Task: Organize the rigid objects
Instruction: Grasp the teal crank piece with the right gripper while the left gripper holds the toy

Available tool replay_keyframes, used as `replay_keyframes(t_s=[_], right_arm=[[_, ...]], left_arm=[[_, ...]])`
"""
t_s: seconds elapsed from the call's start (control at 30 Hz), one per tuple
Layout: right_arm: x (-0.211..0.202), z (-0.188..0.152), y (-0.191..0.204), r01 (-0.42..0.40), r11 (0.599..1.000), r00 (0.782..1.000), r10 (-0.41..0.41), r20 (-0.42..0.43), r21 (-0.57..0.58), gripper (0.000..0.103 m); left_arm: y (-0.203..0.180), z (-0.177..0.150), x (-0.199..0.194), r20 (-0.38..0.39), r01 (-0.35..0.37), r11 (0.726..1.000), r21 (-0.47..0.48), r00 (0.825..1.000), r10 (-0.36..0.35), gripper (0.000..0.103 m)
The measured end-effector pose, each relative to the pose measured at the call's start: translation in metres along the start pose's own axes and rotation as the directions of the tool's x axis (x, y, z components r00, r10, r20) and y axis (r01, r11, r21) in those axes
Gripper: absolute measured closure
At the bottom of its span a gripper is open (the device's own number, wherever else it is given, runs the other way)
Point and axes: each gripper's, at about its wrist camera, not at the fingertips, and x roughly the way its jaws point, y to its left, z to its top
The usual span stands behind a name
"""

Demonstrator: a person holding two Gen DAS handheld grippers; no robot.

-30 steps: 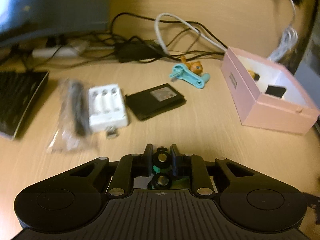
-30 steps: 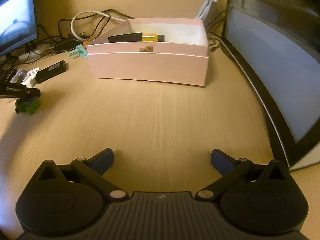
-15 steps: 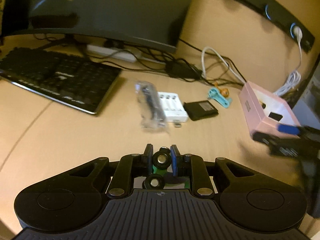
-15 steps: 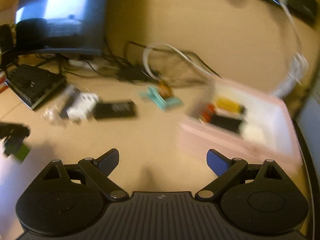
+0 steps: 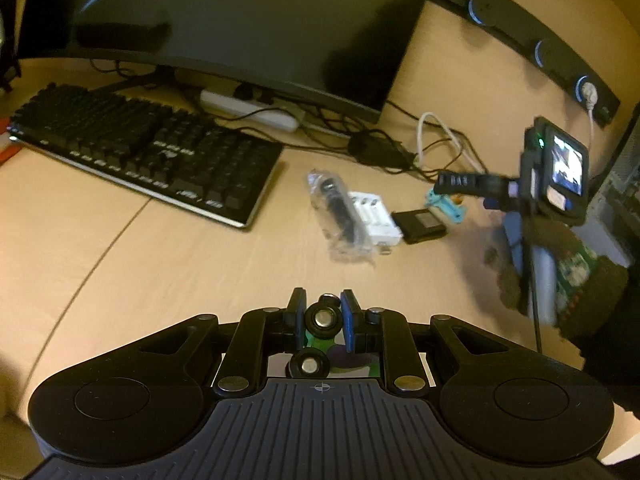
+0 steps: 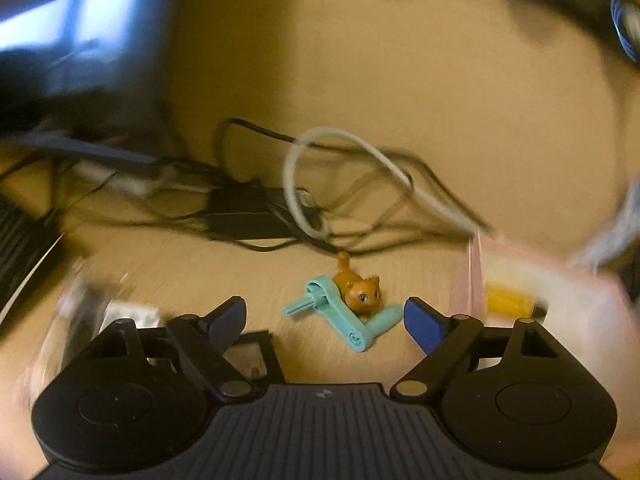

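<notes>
Left wrist view: my left gripper [image 5: 323, 316] is clenched on a small black-wheeled green toy [image 5: 322, 320]; my right gripper [image 6: 325, 316], empty, is closing above a teal plastic crank [image 6: 347, 320].

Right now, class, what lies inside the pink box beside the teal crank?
Through the blur, the pink box shows a yellow object inside. Its near wall and the motion blur hide whatever else it holds.
</notes>
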Motion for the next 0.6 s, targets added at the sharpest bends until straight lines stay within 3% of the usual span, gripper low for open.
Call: replay_keyframes(t_s=[0.07, 0.2, 0.37, 0.43, 0.5, 0.6], right_arm=[[0.011, -0.001, 0.004, 0.019, 0.996, 1.0, -0.018, -0.006, 0.084, 0.016], [0.033, -0.003, 0.018, 0.14, 0.98, 0.99, -0.143, 0.011, 0.141, 0.016], [0.064, 0.001, 0.002, 0.233, 0.937, 0.972, -0.216, -0.094, 0.26, 0.016], [0.068, 0.001, -0.005, 0.222, 0.935, 0.973, -0.193, -0.128, 0.275, 0.017], [0.066, 0.001, -0.005, 0.169, 0.959, 0.982, -0.144, -0.123, 0.229, 0.033], [0.052, -0.003, -0.006, 0.079, 0.983, 0.991, -0.059, -0.122, 0.167, 0.034]], left_arm=[[0.006, -0.001, -0.006, 0.001, -0.005, 1.0, 0.005, 1.0, 0.005, 0.082], [0.017, -0.001, -0.01, -0.017, -0.022, 1.0, 0.0, 1.0, 0.022, 0.082], [0.024, -0.005, -0.011, -0.036, -0.025, 1.0, -0.015, 0.999, 0.025, 0.082], [0.024, -0.006, -0.012, -0.043, -0.02, 1.0, -0.018, 0.999, 0.019, 0.082], [0.023, -0.004, -0.009, -0.049, -0.009, 1.0, -0.011, 0.999, 0.009, 0.082], [0.016, -0.003, -0.002, -0.063, 0.026, 1.0, 0.012, 0.998, -0.026, 0.082]])
